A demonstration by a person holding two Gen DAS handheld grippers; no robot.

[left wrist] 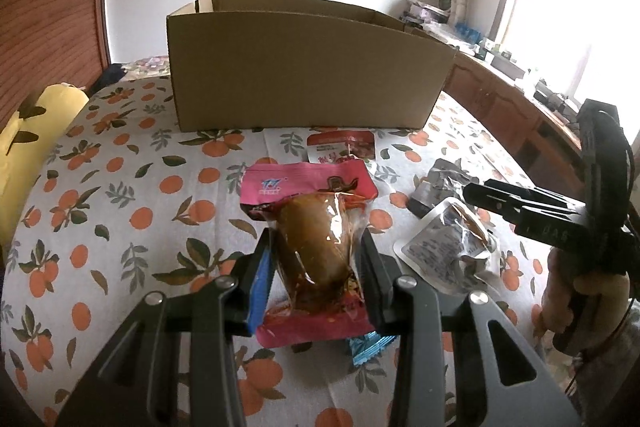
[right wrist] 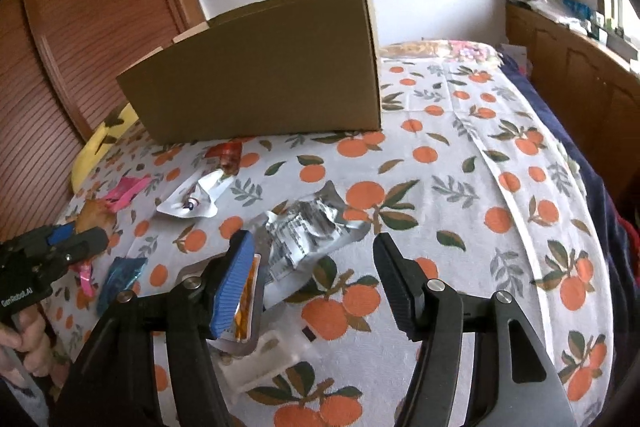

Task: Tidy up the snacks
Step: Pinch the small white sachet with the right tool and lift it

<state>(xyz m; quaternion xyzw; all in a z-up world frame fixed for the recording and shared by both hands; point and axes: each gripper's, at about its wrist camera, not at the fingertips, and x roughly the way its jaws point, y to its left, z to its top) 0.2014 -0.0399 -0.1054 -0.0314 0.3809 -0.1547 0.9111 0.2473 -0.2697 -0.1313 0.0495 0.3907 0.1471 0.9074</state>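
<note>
A: Snacks lie scattered on the orange-print cloth (right wrist: 440,163) in front of the cardboard box (left wrist: 304,67). At the far left edge, what shows?

B: A yellow cushion (left wrist: 36,131) beside the cloth. Next comes the left gripper (left wrist: 316,259), its jaws narrow and pressed on both sides of the pink packet (left wrist: 308,227), a clear-fronted pouch with something brown inside, lifted clear of the cloth. A blue wrapper (left wrist: 368,345) peeks out beneath it.

A: And past that, toward the box?

B: A red-and-white packet (left wrist: 340,147) lies flat just in front of the box. Further right are a crumpled silver packet (left wrist: 440,183) and a white-backed packet (left wrist: 448,247), close together.

A: The right gripper?

B: In its own view the right gripper (right wrist: 316,259) stands fairly wide, nothing pinched between the pads. A silver packet (right wrist: 304,239) lies on the cloth between and just beyond the fingers, and an orange-filled sachet (right wrist: 246,303) sits against the inner face of its blue-padded finger (right wrist: 232,287). I cannot tell whether that one is stuck there or merely resting.

A: Is anything inside the box?

B: Cannot tell; its walls hide the inside.
</note>
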